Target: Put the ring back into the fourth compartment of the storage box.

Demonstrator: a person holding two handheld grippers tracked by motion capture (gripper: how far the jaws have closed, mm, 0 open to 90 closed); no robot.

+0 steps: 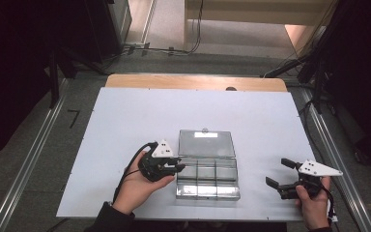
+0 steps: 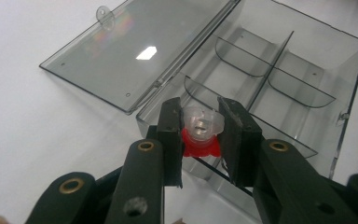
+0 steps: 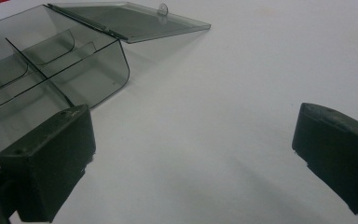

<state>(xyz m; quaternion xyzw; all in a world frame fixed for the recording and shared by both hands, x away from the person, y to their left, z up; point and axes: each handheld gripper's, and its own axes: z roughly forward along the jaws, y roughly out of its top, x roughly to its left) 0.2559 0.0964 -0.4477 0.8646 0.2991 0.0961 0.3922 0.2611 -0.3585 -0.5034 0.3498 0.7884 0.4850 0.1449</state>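
The left claw [image 2: 199, 128] is pinching a small clear plastic cap-like piece with a red base [image 2: 201, 133] between its two black jaws, holding it just over the near-left corner of the smoky transparent plastic organiser box [image 2: 307, 88]. What the little piece is exactly is hard to tell at this range; it may be a cap or stopper. The box sits open on the white counter [image 1: 125, 125], its hinged lid [image 2: 135, 51] laid flat behind it, and its divided compartments look empty. Well apart to the right, the right claw [image 1: 282, 180] is spread wide and holds nothing, resting low over bare counter. So I judge the pick-up done and the lid already open; what remains is lowering the piece into a compartment, letting go, and probably closing the lid.
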